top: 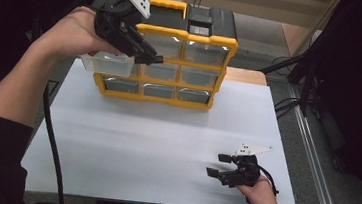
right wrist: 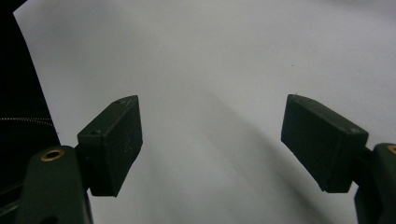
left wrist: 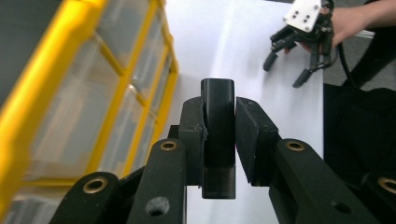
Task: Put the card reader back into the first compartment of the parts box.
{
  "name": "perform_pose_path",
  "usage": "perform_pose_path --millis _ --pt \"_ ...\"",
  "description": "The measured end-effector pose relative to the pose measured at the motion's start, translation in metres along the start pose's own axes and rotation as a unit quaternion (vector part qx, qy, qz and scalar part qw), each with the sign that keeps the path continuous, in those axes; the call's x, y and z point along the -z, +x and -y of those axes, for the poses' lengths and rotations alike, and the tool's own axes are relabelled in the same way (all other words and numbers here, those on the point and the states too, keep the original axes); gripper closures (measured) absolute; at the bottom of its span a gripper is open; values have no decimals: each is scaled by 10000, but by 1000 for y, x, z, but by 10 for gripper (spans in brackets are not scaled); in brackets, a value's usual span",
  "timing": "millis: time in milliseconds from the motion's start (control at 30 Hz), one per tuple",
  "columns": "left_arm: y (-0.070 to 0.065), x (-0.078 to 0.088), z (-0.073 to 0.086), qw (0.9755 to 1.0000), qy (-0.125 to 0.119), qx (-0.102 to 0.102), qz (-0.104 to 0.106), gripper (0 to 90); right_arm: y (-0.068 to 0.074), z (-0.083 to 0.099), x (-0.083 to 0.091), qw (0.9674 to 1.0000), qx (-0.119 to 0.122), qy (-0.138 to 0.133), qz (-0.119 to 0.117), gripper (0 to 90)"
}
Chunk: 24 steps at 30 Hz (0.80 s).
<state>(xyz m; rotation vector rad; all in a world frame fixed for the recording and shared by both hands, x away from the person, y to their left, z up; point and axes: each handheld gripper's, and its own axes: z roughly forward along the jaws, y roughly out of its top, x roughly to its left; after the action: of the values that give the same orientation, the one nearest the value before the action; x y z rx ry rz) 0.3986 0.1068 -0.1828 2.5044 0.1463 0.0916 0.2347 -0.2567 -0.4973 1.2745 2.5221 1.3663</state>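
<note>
A yellow-framed organizer (top: 185, 32) with clear drawers stands at the back of the white table (top: 165, 140). My left gripper (top: 150, 57) is raised in front of its upper left drawers. It is shut on a small black oblong piece (left wrist: 218, 116), which stands up between the pads; its end pokes out of the tip (top: 158, 58). The organizer's yellow frame (left wrist: 14, 121) runs along the left of the left gripper view. My right gripper (top: 220, 166) rests low at the table's front right, open, with bare white table between its pads (right wrist: 109, 140). It is also in the left gripper view (left wrist: 285, 60).
A clear plastic drawer (top: 107, 63) sticks out at the organizer's left side, just under the left hand. A black cable (top: 52, 135) trails from the left gripper down across the table's left edge. Dark stands and cables (top: 295, 98) crowd the floor to the right.
</note>
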Motion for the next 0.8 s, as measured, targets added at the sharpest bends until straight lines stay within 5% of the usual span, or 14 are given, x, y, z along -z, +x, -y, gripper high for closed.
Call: perform_pose_path --millis 800 --pt "32 36 27 9975 -27 409 -568 748 0 -1 -1 10000 18 9 -33 185"
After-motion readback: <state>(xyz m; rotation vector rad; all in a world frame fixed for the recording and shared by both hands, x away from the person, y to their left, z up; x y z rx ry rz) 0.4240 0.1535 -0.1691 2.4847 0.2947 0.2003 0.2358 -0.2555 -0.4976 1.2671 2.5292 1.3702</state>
